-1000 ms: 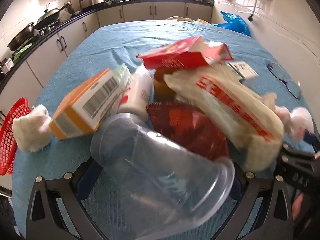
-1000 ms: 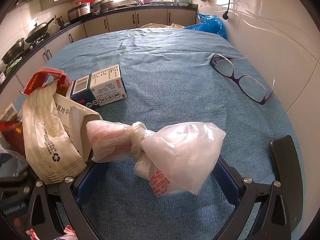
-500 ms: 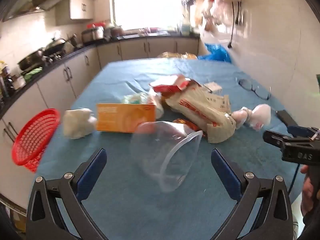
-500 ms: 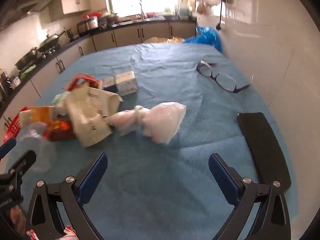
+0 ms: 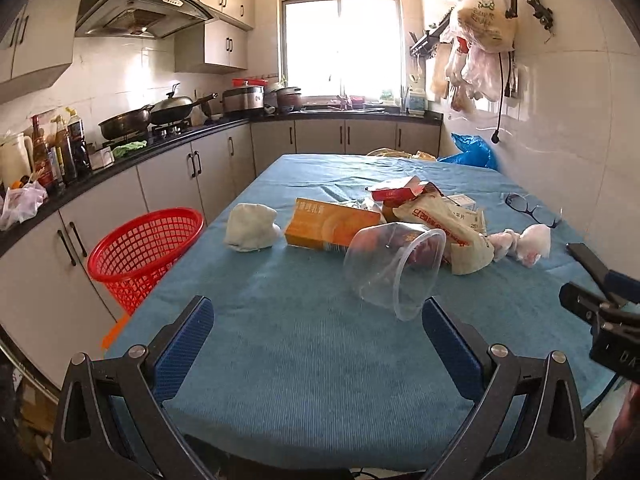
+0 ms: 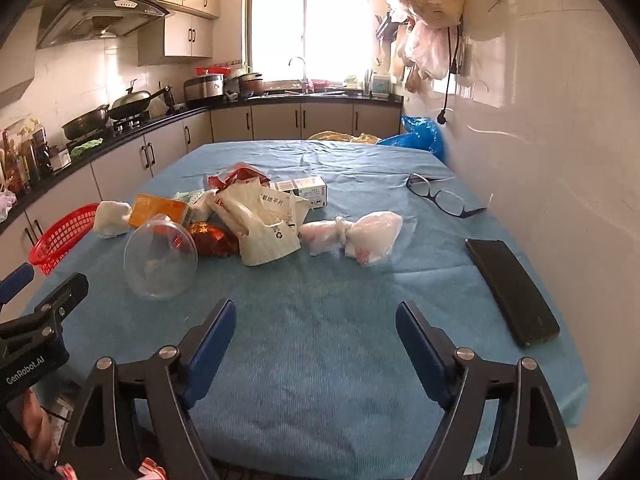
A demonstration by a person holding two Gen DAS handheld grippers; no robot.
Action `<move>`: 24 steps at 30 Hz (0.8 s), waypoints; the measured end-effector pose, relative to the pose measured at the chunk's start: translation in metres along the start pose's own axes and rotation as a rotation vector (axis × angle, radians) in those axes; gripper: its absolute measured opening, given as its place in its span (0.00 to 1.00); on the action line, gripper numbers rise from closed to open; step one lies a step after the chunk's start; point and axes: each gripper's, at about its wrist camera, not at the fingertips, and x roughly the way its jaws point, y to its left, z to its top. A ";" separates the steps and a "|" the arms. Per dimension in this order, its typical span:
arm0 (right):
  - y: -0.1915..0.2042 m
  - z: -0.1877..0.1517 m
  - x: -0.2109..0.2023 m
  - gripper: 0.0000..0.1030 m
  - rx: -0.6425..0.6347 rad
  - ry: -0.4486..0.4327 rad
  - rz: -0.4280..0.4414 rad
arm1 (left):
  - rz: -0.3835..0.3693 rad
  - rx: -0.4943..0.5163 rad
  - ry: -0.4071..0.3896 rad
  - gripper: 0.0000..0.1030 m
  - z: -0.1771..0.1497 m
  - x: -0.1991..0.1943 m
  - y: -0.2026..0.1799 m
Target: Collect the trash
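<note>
A heap of trash lies mid-table on the blue cloth: a clear plastic cup (image 5: 394, 270) on its side, an orange carton (image 5: 330, 229), a white wad (image 5: 250, 227), a cream paper bag (image 5: 448, 228), a red foil wrapper (image 6: 210, 238), a small white box (image 6: 306, 191) and a knotted plastic bag (image 6: 360, 236). The cup also shows in the right wrist view (image 6: 160, 258). A red mesh basket (image 5: 140, 250) stands off the table's left edge. My left gripper (image 5: 318, 334) is open and empty, short of the cup. My right gripper (image 6: 316, 338) is open and empty, short of the knotted bag.
Glasses (image 6: 440, 196) and a black phone (image 6: 512, 286) lie on the table's right side by the tiled wall. Kitchen counters with pans (image 5: 160, 116) run along the left and back. A blue bag (image 5: 472, 152) sits behind the table.
Both grippers have pulled back and risen from the heap. The left gripper has let go of the clear cup and the right has let go of the knotted bag; both now lie on the cloth.
</note>
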 end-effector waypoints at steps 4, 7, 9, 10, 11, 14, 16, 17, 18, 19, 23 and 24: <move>-0.003 -0.001 0.002 0.83 -0.007 0.007 0.000 | -0.006 0.011 -0.002 1.00 0.001 -0.001 -0.005; -0.004 0.000 0.003 0.83 -0.007 -0.008 -0.025 | -0.006 0.033 0.000 1.00 0.001 -0.001 -0.010; -0.005 0.000 0.001 0.83 -0.007 -0.021 -0.043 | -0.006 0.046 0.001 1.00 0.001 -0.002 -0.013; -0.006 0.000 0.000 0.83 -0.006 -0.022 -0.048 | -0.008 0.049 0.001 1.00 0.001 -0.002 -0.012; -0.007 0.000 0.000 0.83 -0.005 -0.021 -0.046 | -0.010 0.051 0.001 1.00 0.001 -0.002 -0.013; -0.006 0.001 0.001 0.83 -0.010 -0.022 -0.057 | -0.009 0.050 0.002 1.00 0.001 -0.001 -0.013; -0.006 0.001 0.002 0.83 -0.018 -0.020 -0.063 | -0.008 0.048 0.007 1.00 0.001 -0.001 -0.014; -0.006 0.001 0.002 0.83 -0.018 -0.019 -0.065 | -0.008 0.046 0.009 1.00 0.001 0.000 -0.014; -0.006 0.001 0.002 0.83 -0.019 -0.020 -0.068 | -0.007 0.046 0.010 1.00 0.001 0.000 -0.013; -0.006 0.001 0.002 0.83 -0.021 -0.020 -0.072 | -0.007 0.045 0.012 1.00 0.002 0.000 -0.013; -0.005 0.001 0.000 0.83 -0.026 -0.031 -0.091 | -0.009 0.043 0.015 1.00 0.002 0.001 -0.012; -0.005 0.001 -0.001 0.83 -0.028 -0.034 -0.095 | -0.010 0.044 0.015 1.00 0.001 0.001 -0.012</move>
